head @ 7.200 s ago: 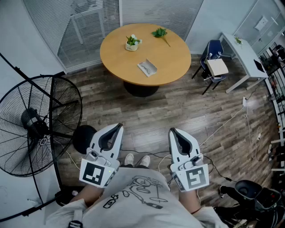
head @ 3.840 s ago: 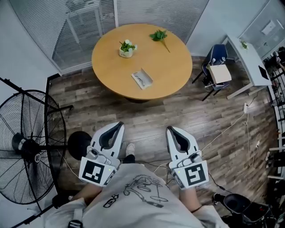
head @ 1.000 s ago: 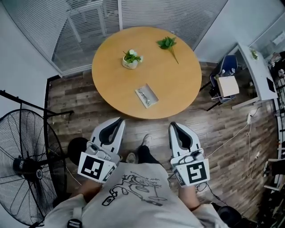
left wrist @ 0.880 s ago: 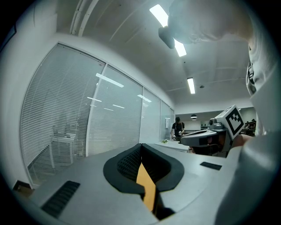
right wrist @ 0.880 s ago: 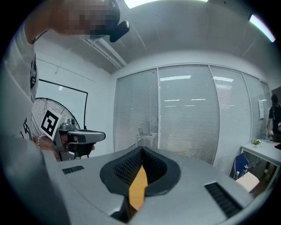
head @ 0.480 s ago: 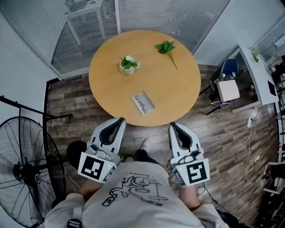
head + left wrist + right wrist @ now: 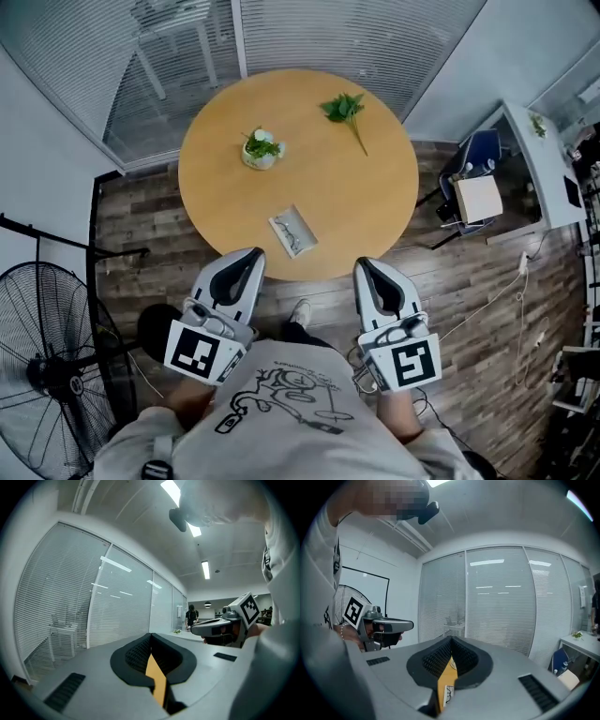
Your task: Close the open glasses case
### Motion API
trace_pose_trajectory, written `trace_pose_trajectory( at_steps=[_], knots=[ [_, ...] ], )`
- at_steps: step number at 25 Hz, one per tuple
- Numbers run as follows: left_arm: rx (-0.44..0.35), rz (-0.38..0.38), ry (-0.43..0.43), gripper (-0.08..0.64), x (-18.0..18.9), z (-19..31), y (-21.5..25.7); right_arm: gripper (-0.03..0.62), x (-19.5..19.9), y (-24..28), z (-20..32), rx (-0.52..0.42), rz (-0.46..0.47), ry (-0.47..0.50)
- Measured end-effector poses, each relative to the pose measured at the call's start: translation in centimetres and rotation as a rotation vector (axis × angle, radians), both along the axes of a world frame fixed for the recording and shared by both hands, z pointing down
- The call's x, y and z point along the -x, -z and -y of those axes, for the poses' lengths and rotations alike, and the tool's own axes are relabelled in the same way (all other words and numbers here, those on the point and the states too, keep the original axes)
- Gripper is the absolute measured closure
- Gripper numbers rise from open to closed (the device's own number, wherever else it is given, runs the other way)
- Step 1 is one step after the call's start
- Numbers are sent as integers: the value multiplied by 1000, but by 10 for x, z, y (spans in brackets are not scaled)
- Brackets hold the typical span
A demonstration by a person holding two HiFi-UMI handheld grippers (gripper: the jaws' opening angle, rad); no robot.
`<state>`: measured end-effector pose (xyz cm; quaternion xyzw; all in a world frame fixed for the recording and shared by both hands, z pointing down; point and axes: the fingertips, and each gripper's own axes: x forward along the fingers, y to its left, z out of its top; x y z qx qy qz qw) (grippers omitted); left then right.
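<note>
The open glasses case (image 7: 293, 232) lies on the round wooden table (image 7: 375, 206), near its front edge, with glasses inside. Both grippers are held at the person's chest, short of the table. My left gripper (image 7: 251, 255) is shut and empty, its tip just below and left of the case. My right gripper (image 7: 367, 265) is shut and empty too, at the table's near rim. In the right gripper view a narrow slit below the shut right gripper (image 7: 451, 639) shows the case (image 7: 446, 692). In the left gripper view only tabletop shows below the left gripper (image 7: 150, 635).
A small potted plant (image 7: 260, 148) and a green sprig (image 7: 345, 111) lie farther back on the table. A standing fan (image 7: 56, 375) is at the left. A chair (image 7: 476, 192) and a white side table (image 7: 534, 159) are at the right, with cables (image 7: 487, 300) on the wooden floor.
The person has walked up to the table, so the case and the table edge now lie much closer to both grippers. The grippers have stayed shut at the chest.
</note>
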<state>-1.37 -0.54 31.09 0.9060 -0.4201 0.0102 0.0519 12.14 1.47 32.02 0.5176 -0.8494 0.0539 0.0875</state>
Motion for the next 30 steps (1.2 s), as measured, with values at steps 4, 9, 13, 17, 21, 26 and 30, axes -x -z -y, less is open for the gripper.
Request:
trace_pose_trajectory(
  at_steps=[4,9,13,17,21,26,30],
  knots=[
    [1,-2,3,540,-9,17,2,583,-11,-1,15,9,2,-2],
    [1,-1,3,540,-25,36,2,583,-29,-3,36,17,-1,-14],
    [2,-1,6,540,-39,49,3,583,-40,4,51,-15,33,-12],
    [2,-2,10,540,-49,60,3,583,-51,-1,62,-4,22,3],
    [-6,3,16,540,-60,68,5,583,-57,6,72,-24,50,22],
    [-13,22,24,540,-76,77,7,583,-75,2,81,-22,33,33],
    [-21,16,41,540,-87,85,6,583,-86,-1,89,-18,32,44]
  ],
)
